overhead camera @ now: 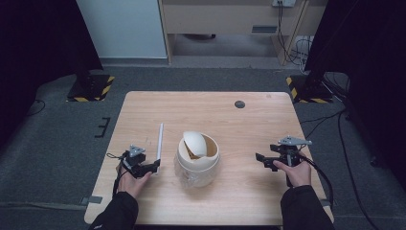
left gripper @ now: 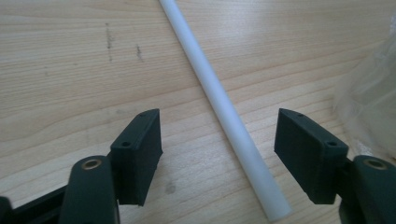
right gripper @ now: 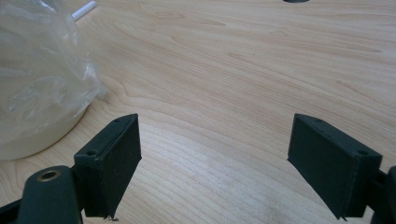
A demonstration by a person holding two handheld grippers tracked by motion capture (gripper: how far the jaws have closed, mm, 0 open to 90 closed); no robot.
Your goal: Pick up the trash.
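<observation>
Left gripper [left gripper: 218, 156]: jaws parted, straddling the near end of a white rod [left gripper: 219, 105] without pressing it; the rod lies flat on the bench [overhead camera: 249, 120], running from the gripper toward the far edge, left of centre. Right gripper [right gripper: 215, 163]: jaws spread wide, nothing between them, low over bare wood near the right edge. Between the two, toward the near edge, stands a cream bin [overhead camera: 197, 155] with tilted swing lid, clear plastic bag [right gripper: 42, 70] around its base.

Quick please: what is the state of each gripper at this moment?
Left gripper: open, jaws either side of the white rod, not gripping it.
Right gripper: open, holding nothing.
</observation>
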